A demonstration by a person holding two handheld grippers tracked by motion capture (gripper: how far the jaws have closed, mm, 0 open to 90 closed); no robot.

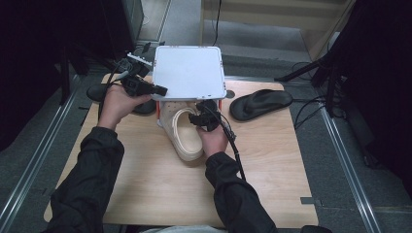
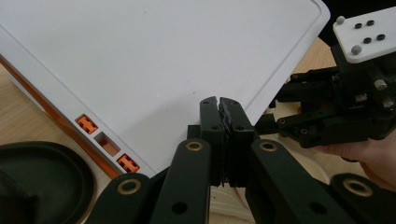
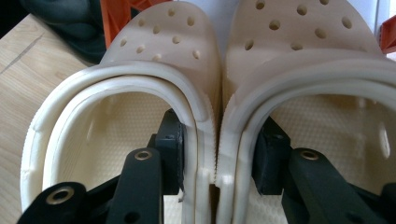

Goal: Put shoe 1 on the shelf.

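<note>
A pair of cream perforated clogs lies side by side on the wooden table, toes under a white lid of an orange-framed box. My right gripper has one jaw inside each clog. Its pads lie against the two touching inner side walls, so it is shut on the pair. From above, that gripper sits over the clogs at the box's front. My left gripper is shut, with its tips at the lid's front-left corner. I cannot tell whether they pinch its edge.
A black flip-flop lies right of the box, and another black sandal lies left of it behind my left hand. The box side shows orange slots. Metal rails run along both table sides, and dark stands rise at the right.
</note>
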